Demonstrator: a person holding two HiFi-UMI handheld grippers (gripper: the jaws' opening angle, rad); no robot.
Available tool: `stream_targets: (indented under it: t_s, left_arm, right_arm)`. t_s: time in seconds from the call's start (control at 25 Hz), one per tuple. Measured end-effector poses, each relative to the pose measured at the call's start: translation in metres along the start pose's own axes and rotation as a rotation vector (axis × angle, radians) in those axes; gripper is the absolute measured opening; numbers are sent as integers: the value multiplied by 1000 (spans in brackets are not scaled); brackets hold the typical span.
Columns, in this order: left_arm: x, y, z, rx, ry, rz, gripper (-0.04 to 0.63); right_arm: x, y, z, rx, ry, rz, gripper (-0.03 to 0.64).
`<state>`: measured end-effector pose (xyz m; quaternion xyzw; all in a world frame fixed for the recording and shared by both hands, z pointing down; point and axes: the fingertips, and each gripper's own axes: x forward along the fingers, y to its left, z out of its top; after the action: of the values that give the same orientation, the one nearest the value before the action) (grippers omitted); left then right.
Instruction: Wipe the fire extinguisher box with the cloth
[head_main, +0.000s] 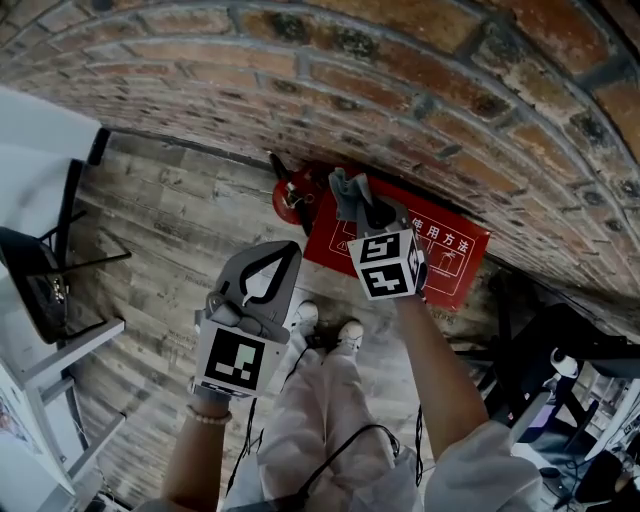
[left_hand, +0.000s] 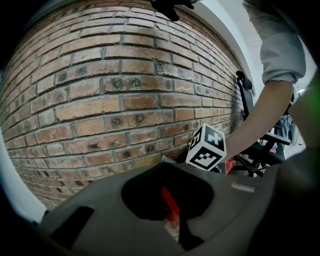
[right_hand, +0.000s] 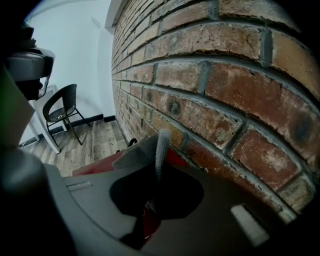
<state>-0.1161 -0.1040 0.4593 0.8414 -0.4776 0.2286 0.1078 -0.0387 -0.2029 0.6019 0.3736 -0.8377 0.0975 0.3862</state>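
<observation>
The red fire extinguisher box (head_main: 450, 262) lies on the wooden floor against the brick wall, with white print on its lid. My right gripper (head_main: 366, 206) is over the box's left part, shut on a grey cloth (head_main: 346, 193) that sticks up past its tips. In the right gripper view the cloth (right_hand: 150, 149) stands folded between the jaws above the red box (right_hand: 95, 166). My left gripper (head_main: 284, 250) hangs left of the box over the floor, shut, with nothing held. A strip of the red box (left_hand: 170, 202) shows through its jaw opening.
A red extinguisher (head_main: 291, 196) stands at the box's left end. A black chair (head_main: 45, 270) and a white table (head_main: 40, 150) are at the left. Dark stands and cables (head_main: 525, 320) crowd the right. The person's shoes (head_main: 326, 325) are just before the box.
</observation>
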Motion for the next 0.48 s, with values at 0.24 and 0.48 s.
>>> stream_targets:
  t_s: [0.24, 0.48]
  left_arm:
    - [7, -9, 2, 15, 2, -19, -3]
    - [13, -21, 6, 26, 4, -34, -3]
  right_arm:
    - [-6, -10, -8, 15, -1, -15, 18]
    - [-14, -22, -19, 29, 6, -29, 18]
